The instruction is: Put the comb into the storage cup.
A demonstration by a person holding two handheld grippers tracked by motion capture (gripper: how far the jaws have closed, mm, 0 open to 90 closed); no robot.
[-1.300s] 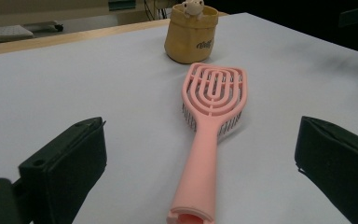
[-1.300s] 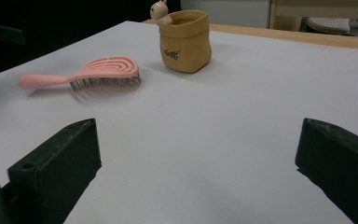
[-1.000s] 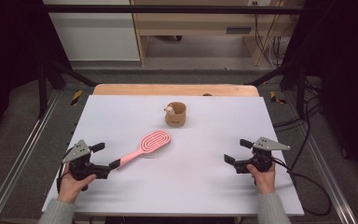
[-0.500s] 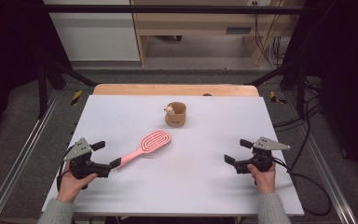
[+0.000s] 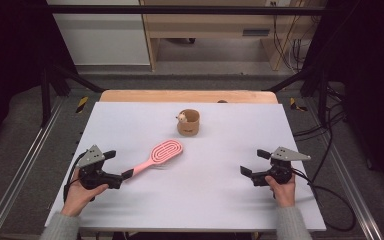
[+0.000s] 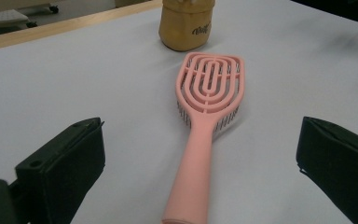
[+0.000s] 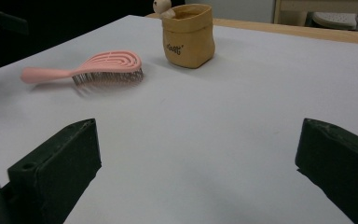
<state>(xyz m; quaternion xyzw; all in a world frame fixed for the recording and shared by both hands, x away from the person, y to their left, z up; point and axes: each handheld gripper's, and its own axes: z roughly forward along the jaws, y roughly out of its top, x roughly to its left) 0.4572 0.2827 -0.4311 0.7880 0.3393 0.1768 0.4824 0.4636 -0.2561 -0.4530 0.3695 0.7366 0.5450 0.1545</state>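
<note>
Black jaws spread wide on both grippers, holding nothing. Left gripper (image 5: 119, 169) at lower left of the high view, jaws either side of the pink brush (image 6: 208, 121) handle end, not clamped. Right gripper (image 5: 254, 163) at lower right, well apart. Brush lying bristles down, head pointing toward the tan pouch (image 5: 188, 122) at upper centre of the white table (image 5: 240, 130).

Left tongs (image 5: 121, 166) crept slightly nearer pink brush (image 5: 156, 157) handle end.
</note>
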